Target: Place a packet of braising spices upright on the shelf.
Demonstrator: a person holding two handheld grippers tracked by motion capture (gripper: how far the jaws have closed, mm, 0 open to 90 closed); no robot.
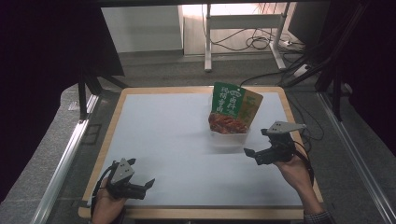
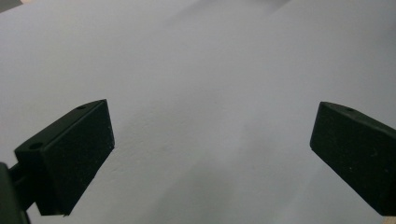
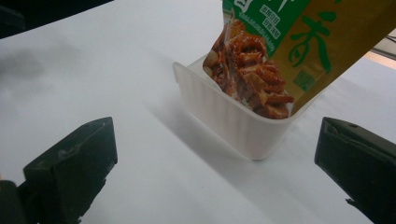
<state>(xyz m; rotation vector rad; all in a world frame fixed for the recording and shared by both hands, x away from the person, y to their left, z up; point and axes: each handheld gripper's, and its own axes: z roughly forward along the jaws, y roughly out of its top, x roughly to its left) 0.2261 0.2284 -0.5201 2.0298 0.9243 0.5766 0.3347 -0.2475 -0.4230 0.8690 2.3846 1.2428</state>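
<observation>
Just ahead of right hand-held gripper [image 1: 262, 147], snack bag [image 1: 232, 108]

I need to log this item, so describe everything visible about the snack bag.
The snack bag is a glossy, plastic-looking pouch, green on one side and yellow-brown on the other, with white and green lettering and a picture of reddish-brown food at its lower part. It looks sealed. It stands tilted with its bottom end inside a white ribbed tub and leans on the tub's rim, toward the far right of the table. The right hand-held gripper is open, close by, not touching it.
</observation>
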